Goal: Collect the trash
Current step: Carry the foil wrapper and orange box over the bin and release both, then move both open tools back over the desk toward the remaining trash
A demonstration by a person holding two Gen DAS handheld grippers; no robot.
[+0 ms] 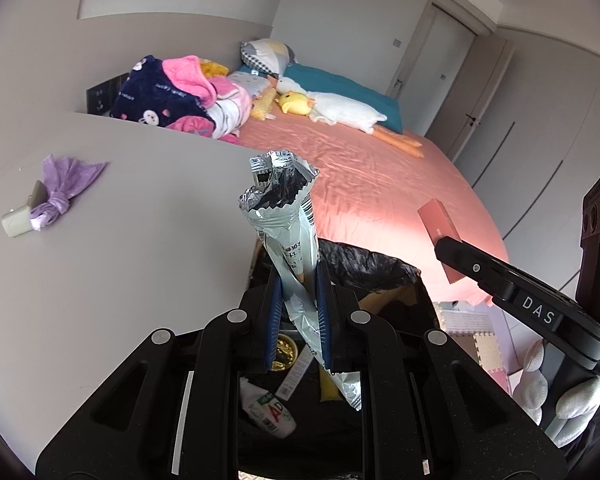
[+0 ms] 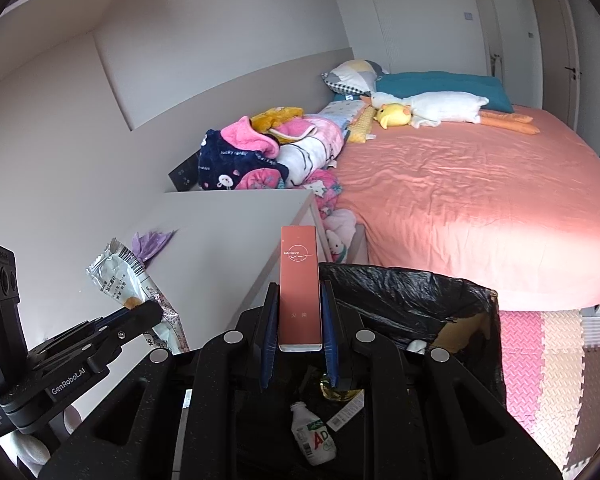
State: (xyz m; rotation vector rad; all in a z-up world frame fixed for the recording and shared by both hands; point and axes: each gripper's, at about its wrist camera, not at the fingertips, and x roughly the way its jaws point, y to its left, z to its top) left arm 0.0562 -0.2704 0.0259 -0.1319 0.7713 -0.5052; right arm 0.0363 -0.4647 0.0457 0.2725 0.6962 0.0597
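Observation:
My left gripper (image 1: 299, 280) is shut on a crumpled silver snack wrapper (image 1: 284, 208) that stands up with its torn mouth open. In the right wrist view the same wrapper (image 2: 120, 276) shows at the lower left. My right gripper (image 2: 300, 292) is shut on a slim coral-red box (image 2: 300, 280), held upright; the box (image 1: 436, 220) also shows in the left wrist view. Both grippers hover above a cardboard bin lined with a black bag (image 1: 364, 260) (image 2: 420, 292). A white bottle (image 2: 314, 436) and other rubbish lie inside it.
A knotted purple bag (image 1: 64, 188) and a small white object (image 1: 16, 220) lie on the white table (image 1: 120, 260) to the left. Behind the bin is a bed with a pink sheet (image 2: 480, 200), piled clothes (image 2: 252, 156) and plush toys. Foam mats (image 2: 548, 344) cover the floor.

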